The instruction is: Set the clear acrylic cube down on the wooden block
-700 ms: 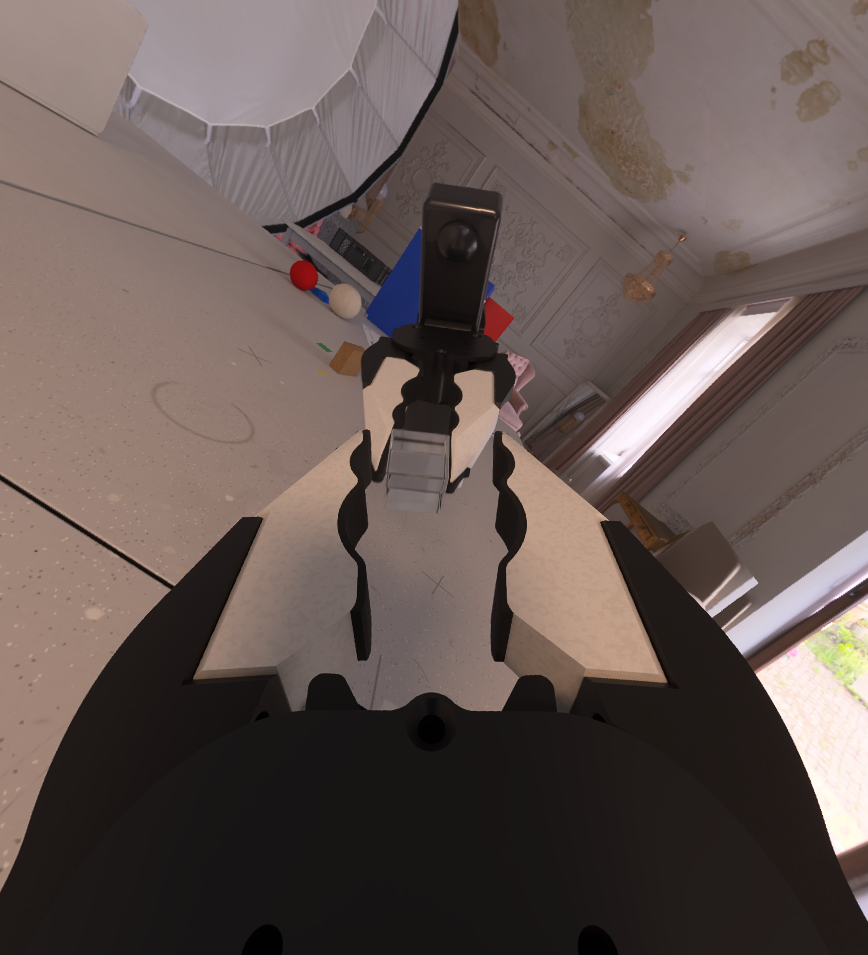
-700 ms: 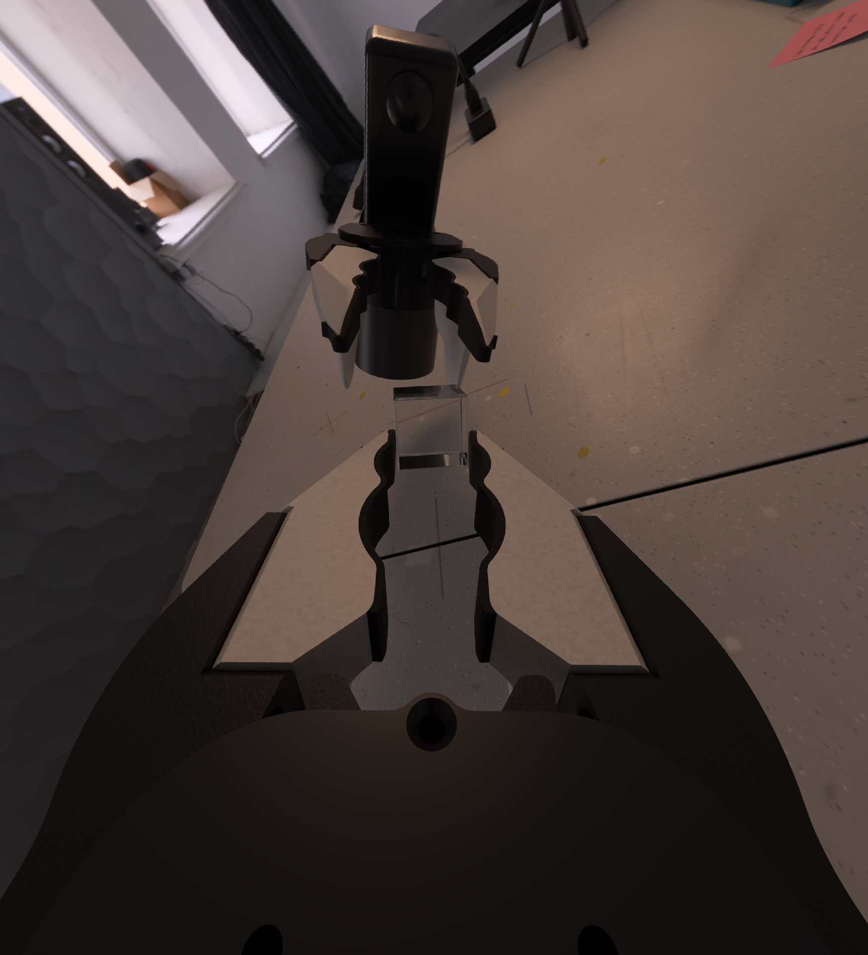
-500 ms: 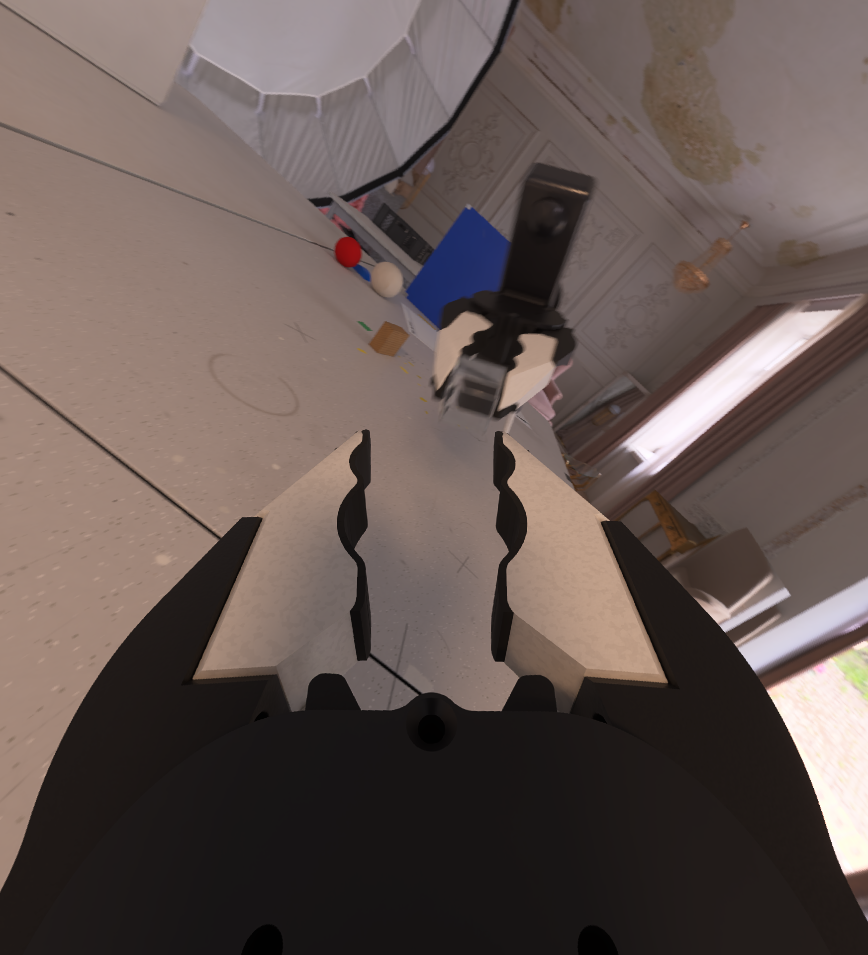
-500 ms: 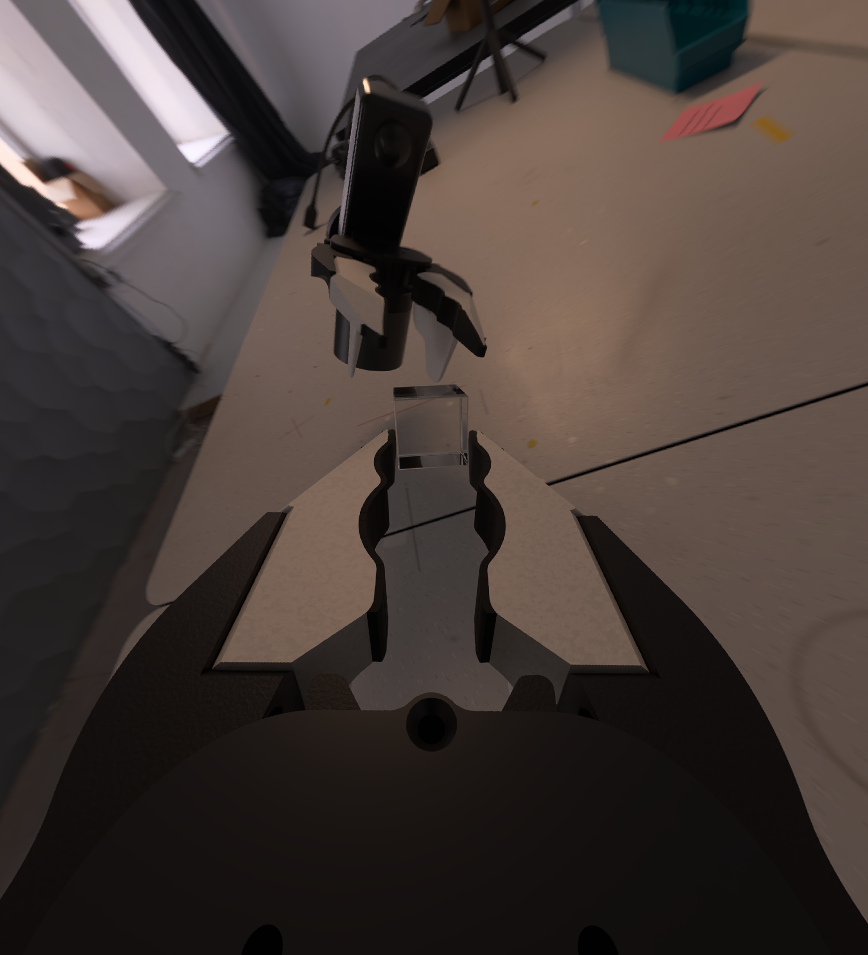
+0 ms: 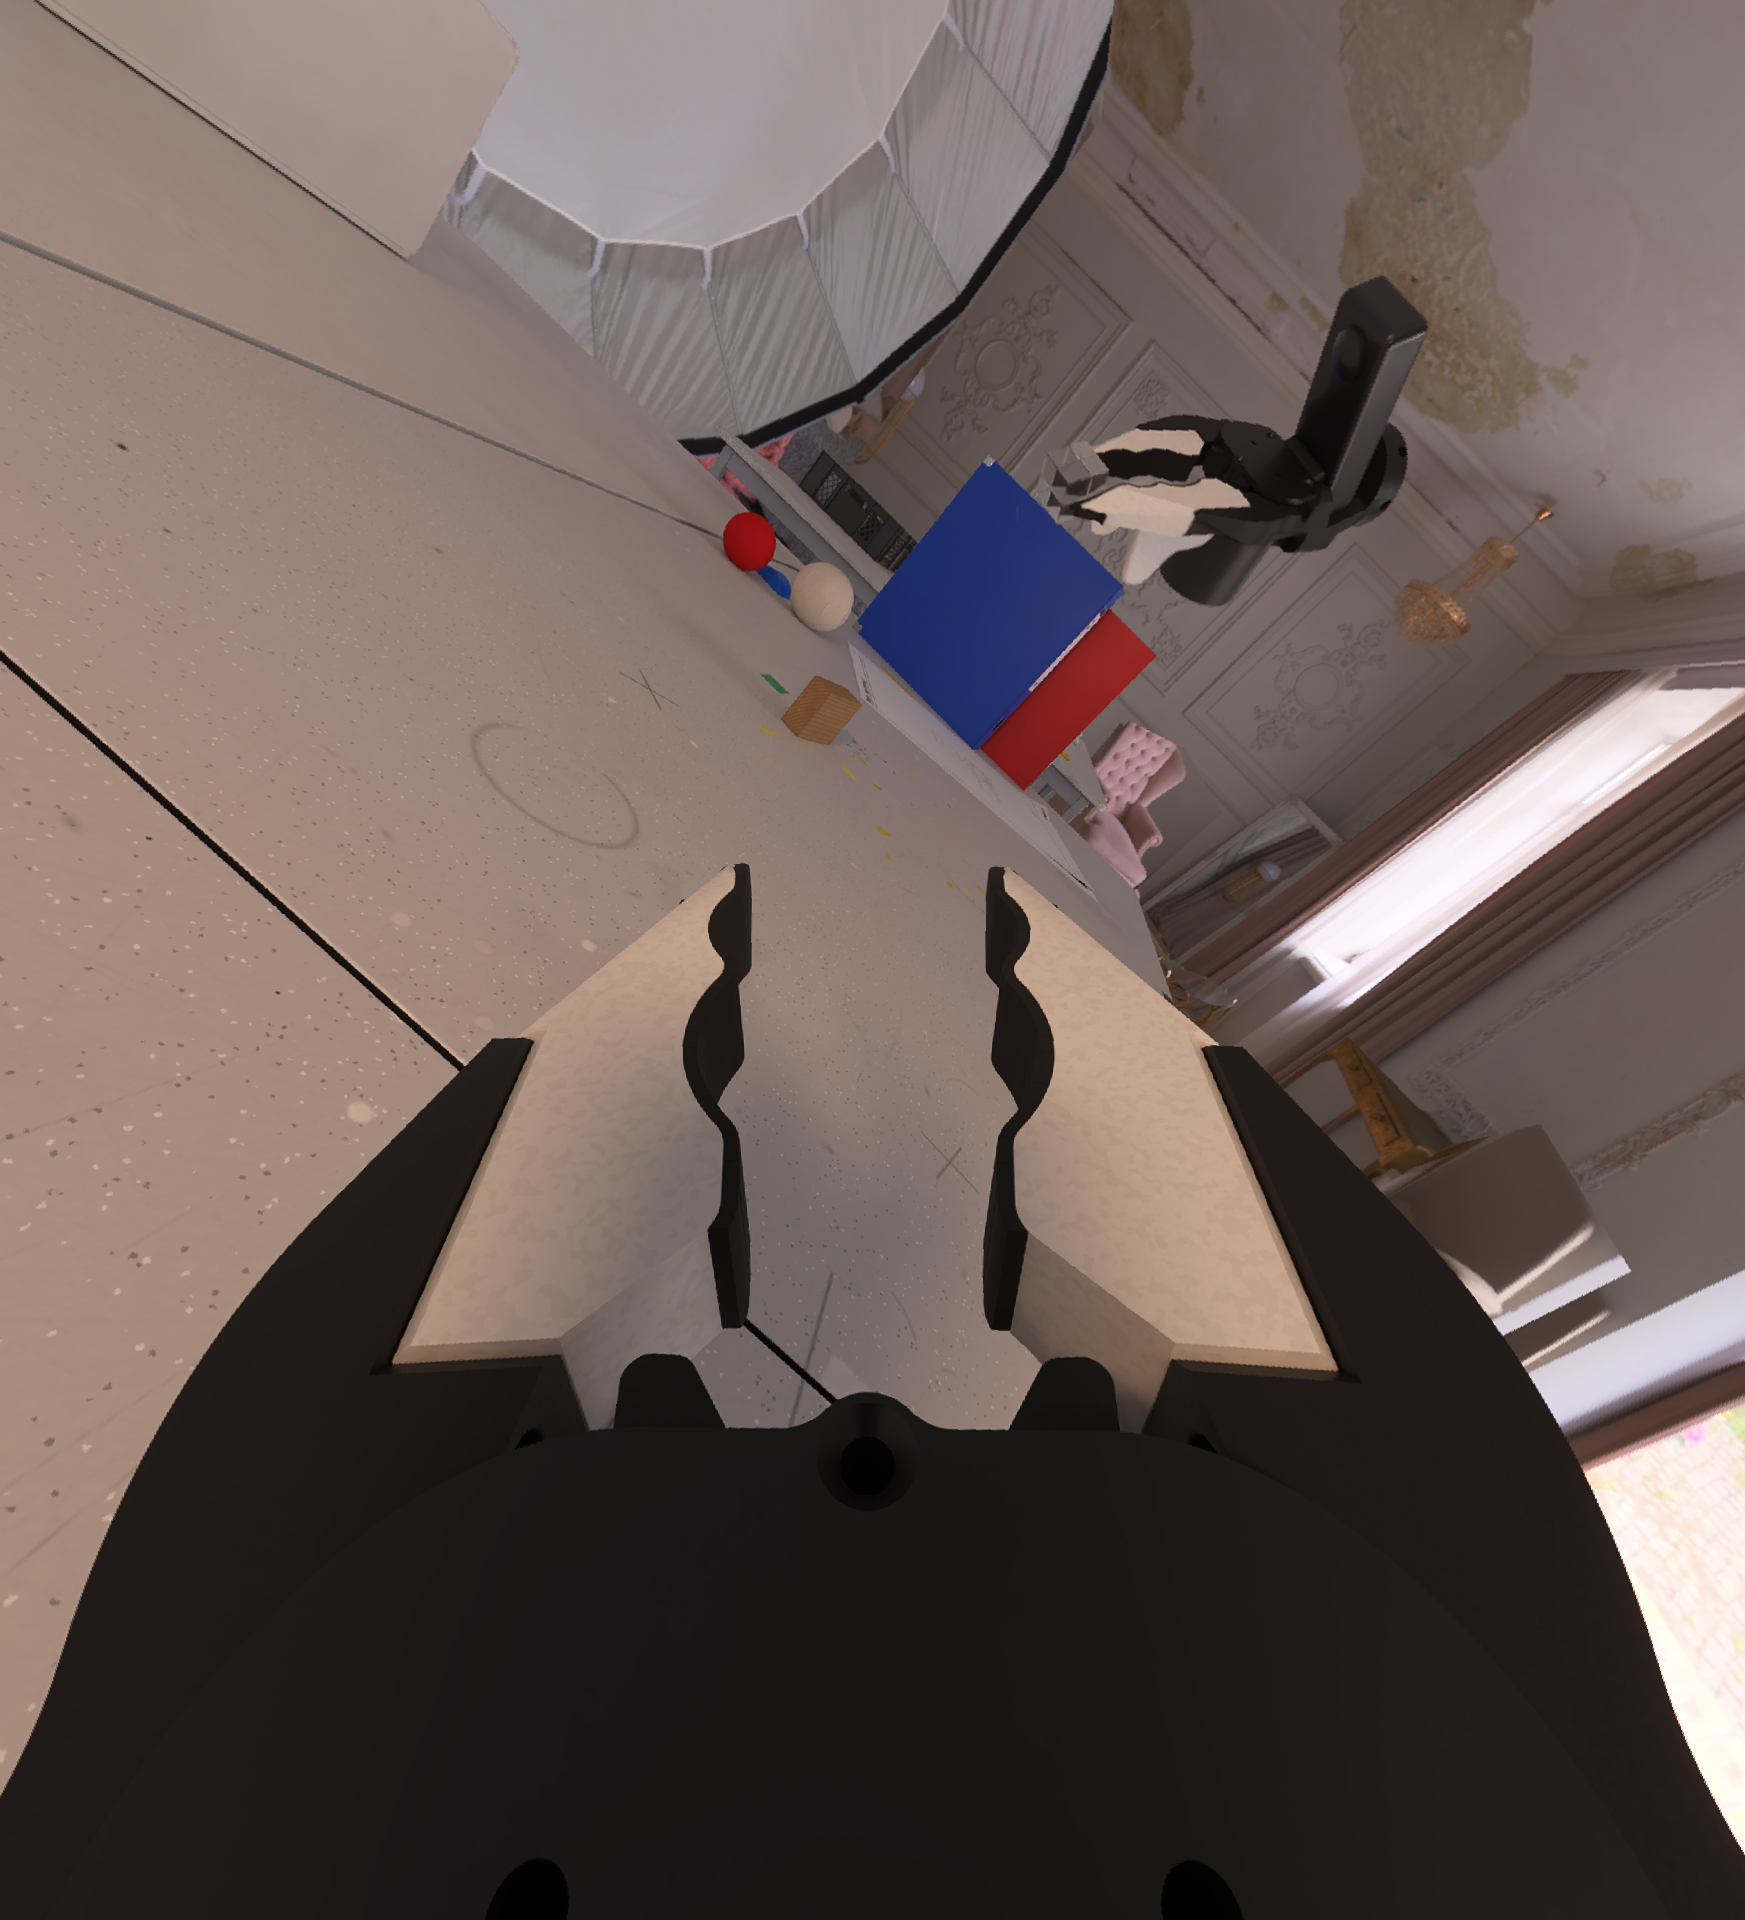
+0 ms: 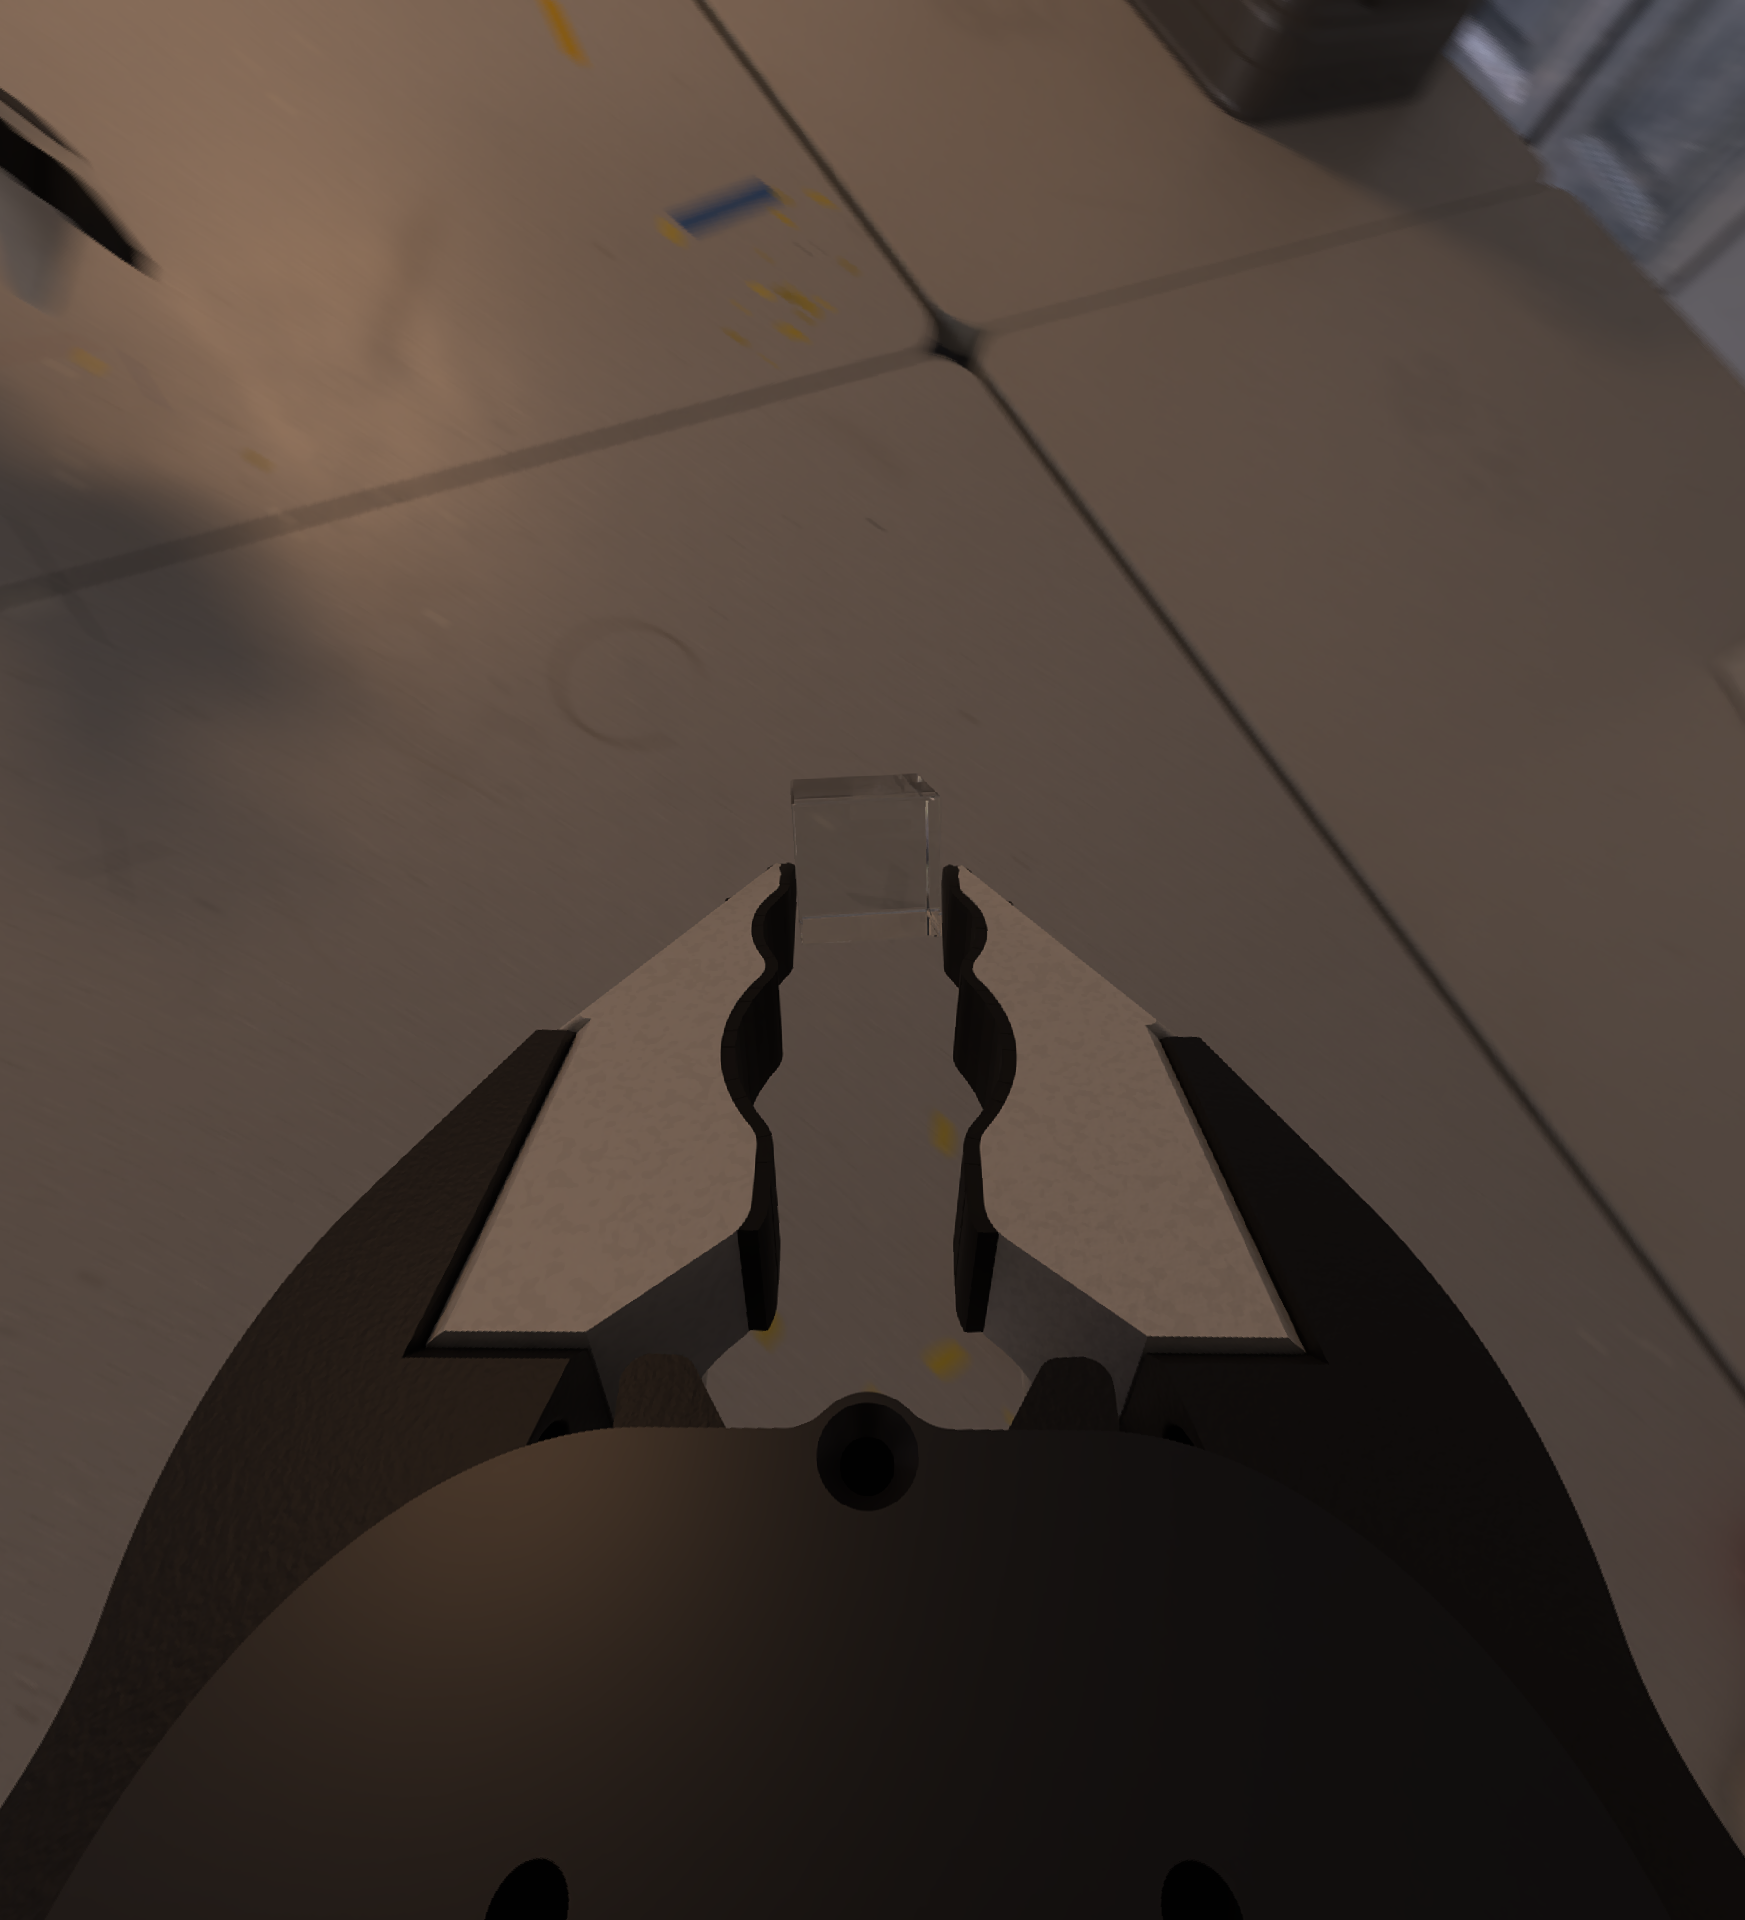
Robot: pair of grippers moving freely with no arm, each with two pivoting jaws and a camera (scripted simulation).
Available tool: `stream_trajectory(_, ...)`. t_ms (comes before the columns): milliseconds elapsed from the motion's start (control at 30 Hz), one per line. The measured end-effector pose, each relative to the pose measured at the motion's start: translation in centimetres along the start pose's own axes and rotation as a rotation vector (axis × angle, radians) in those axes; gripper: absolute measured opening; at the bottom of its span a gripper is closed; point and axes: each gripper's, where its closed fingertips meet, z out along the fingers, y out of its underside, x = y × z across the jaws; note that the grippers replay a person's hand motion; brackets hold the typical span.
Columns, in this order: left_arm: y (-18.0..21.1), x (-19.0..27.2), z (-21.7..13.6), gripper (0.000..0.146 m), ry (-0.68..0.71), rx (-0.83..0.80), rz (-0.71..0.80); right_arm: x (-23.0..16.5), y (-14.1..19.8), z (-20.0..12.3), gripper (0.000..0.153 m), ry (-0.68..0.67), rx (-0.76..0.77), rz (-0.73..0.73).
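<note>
Clear acrylic cube (image 6: 863, 871) is being gripped between the right tool's (image 6: 866, 883) fingertips, above the grey desk (image 6: 328, 831). Small wooden block (image 5: 820, 710) is being seen far ahead of the empty, spread left tool (image 5: 866, 883), below the right tool.

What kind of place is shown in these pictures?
Probably a photo studio in an old ornate room: a large white softbox over a pale worktable, panelled walls with peeling plaster, and a chandelier.
</note>
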Motion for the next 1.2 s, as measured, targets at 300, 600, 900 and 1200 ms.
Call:
stream_trajectory(300,1.0,-1.3,0.6,0.043,-0.043,-0.01,0.006,15.2,8.6,-8.6,0.028,0.42,-0.115,0.043)
stream_trajectory(600,1.9,-2.4,0.8,0.042,-0.065,-0.03,-0.002,11.3,16.3,-0.1,0.028,0.258,-0.398,-0.217)
stream_trajectory(900,1.7,-2.7,0.4,0.042,-0.087,-0.023,0.002,9.0,20.4,3.9,0.028,-0.092,-0.436,-0.169)
stream_trajectory(1200,1.8,-2.8,0.4,0.042,-0.083,-0.03,-0.006,8.7,22.4,5.6,0.028,-0.075,-0.591,-0.328)
